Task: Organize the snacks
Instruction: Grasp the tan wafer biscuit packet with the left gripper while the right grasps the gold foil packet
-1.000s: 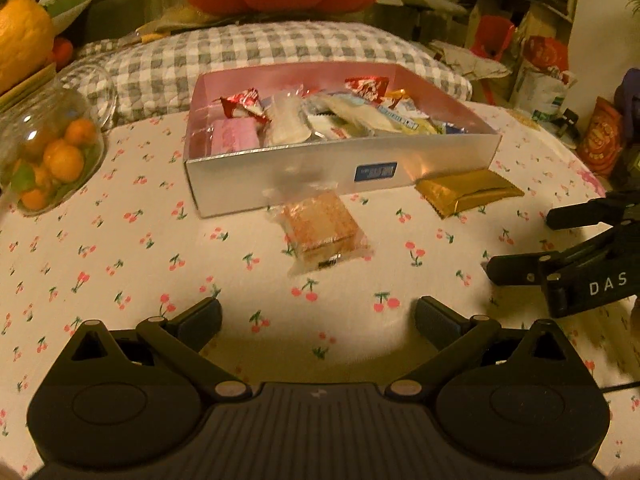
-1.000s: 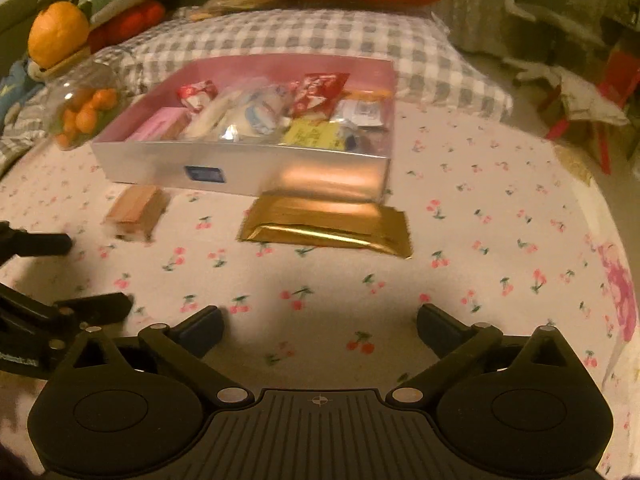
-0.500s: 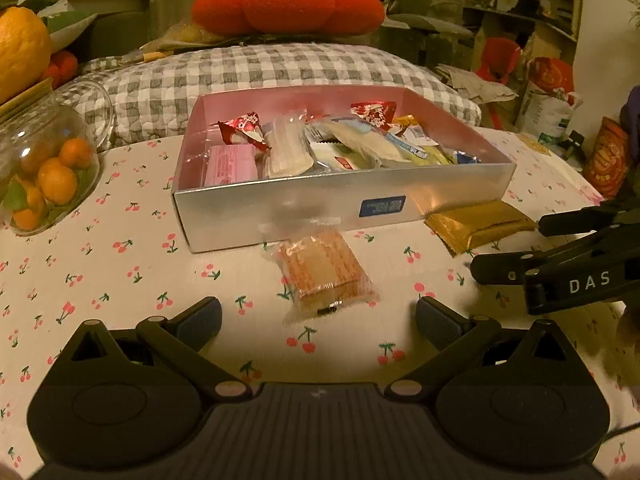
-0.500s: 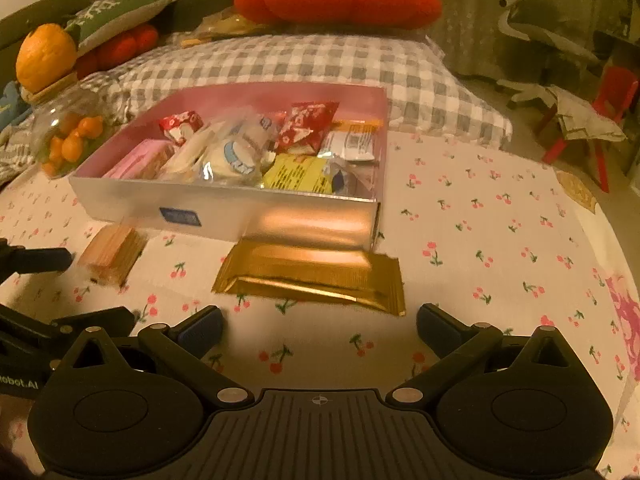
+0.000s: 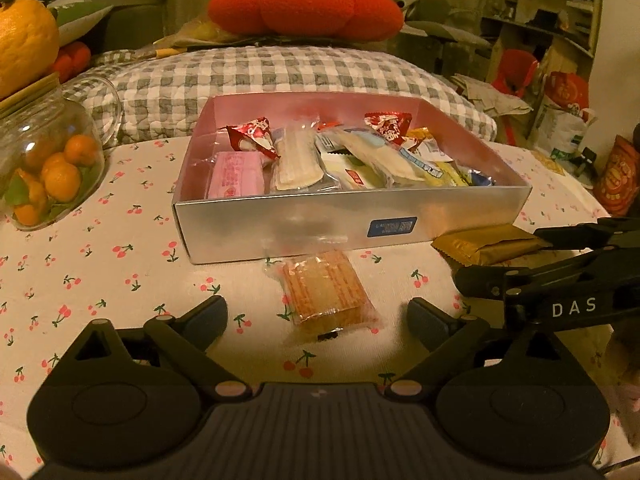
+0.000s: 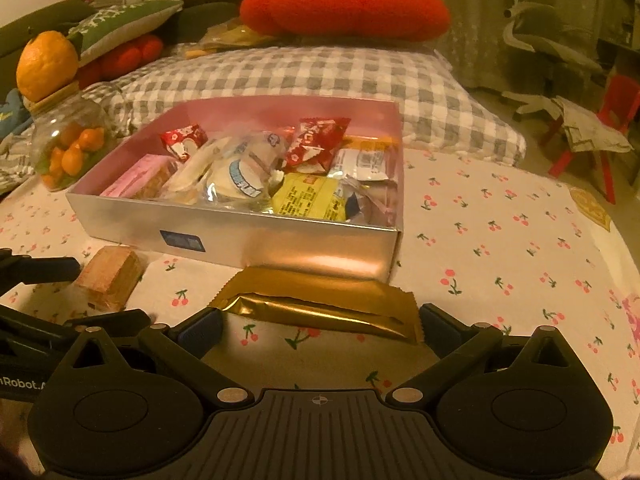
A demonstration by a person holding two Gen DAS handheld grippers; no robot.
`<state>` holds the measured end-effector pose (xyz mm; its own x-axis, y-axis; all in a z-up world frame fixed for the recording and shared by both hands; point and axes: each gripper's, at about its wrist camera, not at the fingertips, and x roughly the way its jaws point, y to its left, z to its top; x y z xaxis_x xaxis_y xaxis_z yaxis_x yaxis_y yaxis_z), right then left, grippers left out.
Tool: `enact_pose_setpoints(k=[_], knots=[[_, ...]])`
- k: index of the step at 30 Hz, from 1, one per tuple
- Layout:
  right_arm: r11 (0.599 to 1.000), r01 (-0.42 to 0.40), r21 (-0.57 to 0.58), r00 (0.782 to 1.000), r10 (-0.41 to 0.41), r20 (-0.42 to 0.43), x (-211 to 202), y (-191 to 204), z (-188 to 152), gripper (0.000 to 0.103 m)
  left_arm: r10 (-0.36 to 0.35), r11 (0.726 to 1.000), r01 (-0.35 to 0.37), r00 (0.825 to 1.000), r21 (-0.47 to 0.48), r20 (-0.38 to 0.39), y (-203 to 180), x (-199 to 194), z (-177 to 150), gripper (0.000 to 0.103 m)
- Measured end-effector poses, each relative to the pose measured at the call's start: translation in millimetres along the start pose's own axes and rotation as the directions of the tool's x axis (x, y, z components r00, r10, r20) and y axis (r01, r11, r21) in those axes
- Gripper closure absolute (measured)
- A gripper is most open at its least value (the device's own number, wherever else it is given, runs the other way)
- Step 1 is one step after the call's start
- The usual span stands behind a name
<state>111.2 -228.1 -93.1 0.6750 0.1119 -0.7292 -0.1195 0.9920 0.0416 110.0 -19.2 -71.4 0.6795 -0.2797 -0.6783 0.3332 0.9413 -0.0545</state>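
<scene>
Snacks: two wrapped ones lie loose on the cherry-print cloth [image 5: 100,264], just in front of the silver box [image 5: 280,228]; the rest sit heaped inside it.
Clear-wrapped wafer [image 5: 326,294]: flat on the cloth, its far end close to the box's front wall, lined up between the fingers of the left gripper [image 5: 316,312].
Gold packet [image 6: 320,300]: lies lengthwise along the box's front wall near the right corner, right ahead of the right gripper [image 6: 320,326].
Left gripper: spread wide, jaws just closing in a little, pads clear of the wafer on both sides.
Right gripper: spread wide too, a fingertip just off each end of the gold packet, gripping nothing.
Edges: the box's front wall hems both loose snacks in from behind; the checked cushion [image 6: 304,80] backs the box's far side.
Open room: bare cloth to the right of the box, and more on the left between box and glass jar of small oranges [image 5: 44,168].
Crowding: the two grippers sit close side by side, the right one's fingers reaching in beside the wafer's right.
Writing: "DAS" on the right gripper's side; "nRobot" partly readable on the left gripper's side; a blue label [image 5: 392,226] on the box front, print too small to read.
</scene>
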Motion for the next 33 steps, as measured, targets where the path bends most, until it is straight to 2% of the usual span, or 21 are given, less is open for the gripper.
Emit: enact_pose_setpoints(k=[8, 12, 14, 17, 20, 22, 25, 27, 29, 31, 33], knots=[[1.000, -0.003, 0.010, 1.000, 0.003, 0.008, 1.5, 1.2, 1.1, 0.000, -0.001, 1.000, 0.001, 1.000, -0.022, 0.009, 2.0, -2.6, 2.5, 0.029], [1.000, -0.008, 0.019, 1.000, 0.008, 0.014, 0.1, 0.3, 1.0, 0.000, -0.003, 1.000, 0.003, 1.000, -0.028, 0.006, 3.1, -3.1, 4.1, 0.036], [1.000, -0.009, 0.021, 1.000, 0.008, 0.023, -1.7, -0.3, 0.6, 0.002, -0.002, 1.000, 0.002, 1.000, -0.022, 0.003, 3.0, -3.7, 5.2, 0.048], [1.000, -0.008, 0.017, 0.999, 0.007, 0.034, -4.2, -1.6, 0.6, 0.008, -0.009, 1.000, 0.009, 1.000, -0.027, 0.000, 3.7, -4.9, 6.6, 0.063], [1.000, -0.005, 0.014, 0.999, 0.004, 0.043, -7.2, -3.8, 0.6, 0.023, -0.014, 0.999, 0.014, 1.000, -0.031, 0.003, 4.0, -6.0, 7.0, 0.067], [1.000, -0.010, 0.021, 0.999, 0.009, 0.043, -8.8, -6.4, 0.8, 0.038, -0.016, 0.999, 0.016, 1.000, -0.034, 0.006, 4.4, -6.7, 7.4, 0.069], [0.999, -0.035, 0.035, 0.999, 0.034, 0.037, -11.3, -10.3, 0.7, 0.042, -0.020, 0.999, 0.020, 1.000, -0.036, 0.005, 5.0, -8.2, 7.4, 0.070], [0.997, -0.062, 0.034, 0.998, 0.062, 0.027, -13.3, -11.5, 0.3, 0.041, -0.023, 0.999, 0.023, 1.000, -0.035, 0.001, 5.6, -8.7, 6.7, 0.070], [0.995, -0.090, 0.038, 0.996, 0.090, 0.017, -14.5, -11.9, -1.0, 0.035, -0.025, 0.999, 0.025, 1.000, -0.032, 0.000, 5.7, -9.1, 5.7, 0.070], [0.993, -0.104, 0.055, 0.995, 0.104, 0.015, -15.5, -12.0, -1.9, 0.006, -0.025, 0.999, 0.025, 1.000, -0.030, 0.000, 5.7, -9.3, 4.8, 0.070], [0.990, -0.112, 0.081, 0.994, 0.112, 0.007, -15.4, -11.9, -2.0, 0.003, -0.025, 0.999, 0.025, 1.000, -0.024, 0.001, 5.4, -9.7, 4.6, 0.070]])
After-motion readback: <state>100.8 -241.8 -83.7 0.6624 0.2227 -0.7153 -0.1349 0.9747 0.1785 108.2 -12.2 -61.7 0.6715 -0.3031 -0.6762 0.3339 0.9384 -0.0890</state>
